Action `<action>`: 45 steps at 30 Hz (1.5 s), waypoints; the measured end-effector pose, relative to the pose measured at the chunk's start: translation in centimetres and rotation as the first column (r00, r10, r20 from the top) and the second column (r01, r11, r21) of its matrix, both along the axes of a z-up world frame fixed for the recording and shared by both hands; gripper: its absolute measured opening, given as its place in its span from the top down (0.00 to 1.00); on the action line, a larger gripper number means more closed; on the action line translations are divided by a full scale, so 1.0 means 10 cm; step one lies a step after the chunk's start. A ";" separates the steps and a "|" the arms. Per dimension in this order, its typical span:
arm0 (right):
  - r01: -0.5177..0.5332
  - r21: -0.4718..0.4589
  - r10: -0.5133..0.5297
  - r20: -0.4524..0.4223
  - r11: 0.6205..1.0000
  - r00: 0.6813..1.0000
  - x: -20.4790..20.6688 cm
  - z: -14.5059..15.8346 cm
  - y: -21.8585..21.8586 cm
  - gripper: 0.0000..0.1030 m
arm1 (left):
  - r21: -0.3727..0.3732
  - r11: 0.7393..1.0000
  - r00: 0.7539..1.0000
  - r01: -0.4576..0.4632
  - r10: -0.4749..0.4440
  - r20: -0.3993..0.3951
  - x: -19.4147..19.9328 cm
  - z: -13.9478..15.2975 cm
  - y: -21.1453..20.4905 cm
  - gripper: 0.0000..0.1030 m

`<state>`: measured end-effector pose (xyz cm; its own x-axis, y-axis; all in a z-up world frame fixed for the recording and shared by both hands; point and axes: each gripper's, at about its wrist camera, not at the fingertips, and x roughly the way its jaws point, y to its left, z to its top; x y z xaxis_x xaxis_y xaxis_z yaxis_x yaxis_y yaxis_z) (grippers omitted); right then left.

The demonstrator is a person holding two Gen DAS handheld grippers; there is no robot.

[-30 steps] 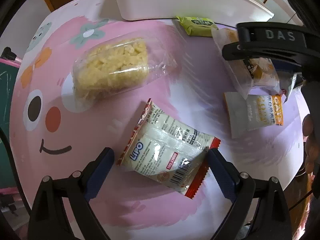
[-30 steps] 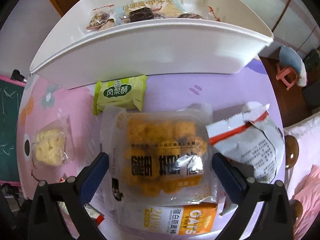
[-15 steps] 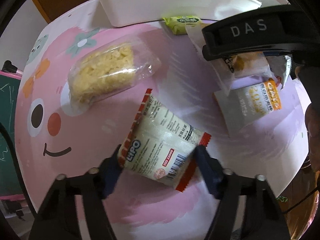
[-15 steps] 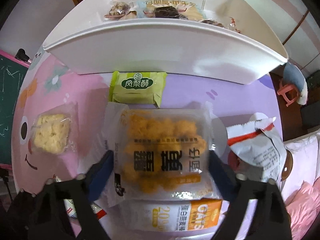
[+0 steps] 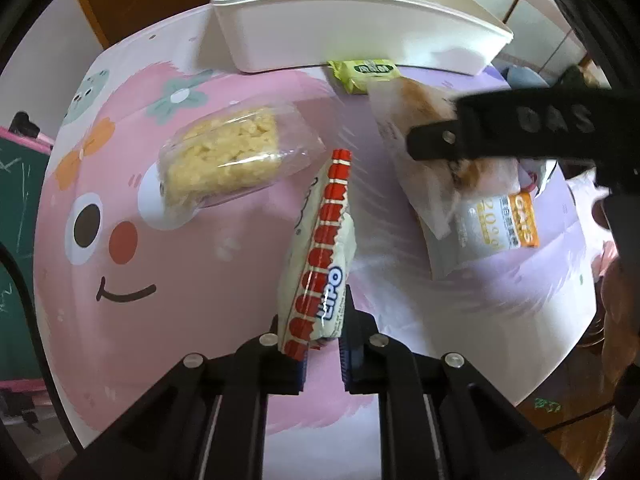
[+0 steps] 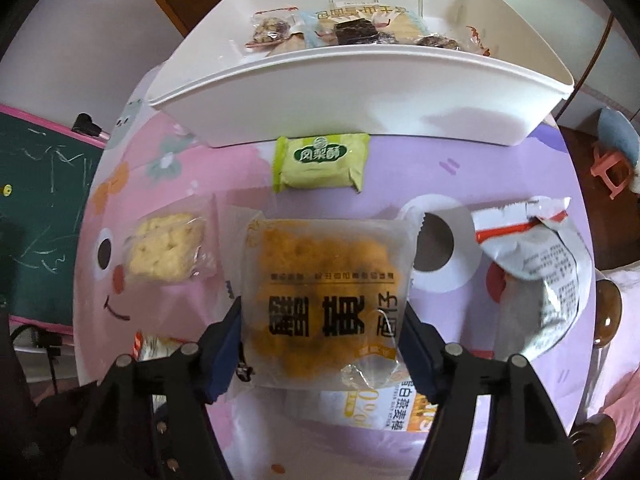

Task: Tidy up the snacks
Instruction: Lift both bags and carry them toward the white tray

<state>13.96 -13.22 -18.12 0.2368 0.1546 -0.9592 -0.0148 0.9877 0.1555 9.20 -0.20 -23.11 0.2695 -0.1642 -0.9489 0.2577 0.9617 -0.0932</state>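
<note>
Both grippers loaded: left gripper (image 5: 322, 354) clamped on wafer packet (image 5: 320, 256), standing lengthwise; right gripper (image 6: 322, 344) closing across cake packet (image 6: 326, 300); white bin (image 6: 360, 96) directly beyond.

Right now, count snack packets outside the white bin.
6: Lipo pack in left fingers, orange pack between closing right fingers, oats bar beneath, green pack by bin, clear pack left, crumpled pack right.

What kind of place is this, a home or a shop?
Most likely a home, perhaps a child's room. The table has a pink cartoon-face cover, a small chalkboard stands beside it, and a small pink stool sits on the floor. Loose snacks lie beside a white bin.
</note>
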 end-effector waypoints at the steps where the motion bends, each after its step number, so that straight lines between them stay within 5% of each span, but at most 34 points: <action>1: 0.001 0.007 -0.001 0.003 1.000 1.000 -0.03 0.01 0.02 0.32 | -0.013 1.000 1.000 -0.010 0.010 -0.004 0.00 0.01 0.03 0.91; 8: 0.012 0.065 -0.015 0.036 0.998 0.999 -0.18 0.26 -0.08 0.32 | -0.126 0.986 0.994 -0.104 0.102 -0.027 0.01 0.11 0.31 0.91; 20: -0.002 0.113 -0.010 0.105 0.994 0.994 -0.28 0.62 -0.07 0.32 | -0.202 0.972 0.984 -0.117 0.141 0.110 -0.08 0.78 0.44 0.91; 32: -0.030 0.142 -0.011 0.274 0.989 0.962 -0.27 1.54 -0.14 0.32 | -0.190 0.979 0.958 -0.069 0.118 0.261 0.15 1.82 0.23 0.91; 45: -0.013 0.129 -0.043 0.418 0.992 0.907 0.06 2.31 -0.24 0.31 | -0.168 0.986 0.926 -0.011 0.073 0.372 0.73 2.50 -0.04 0.91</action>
<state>14.55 -15.58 5.02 0.6159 0.2607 -0.7435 -0.0913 0.9609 0.2613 16.50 -0.60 1.86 0.6104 -0.2862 -0.7386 0.2636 0.9527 -0.1514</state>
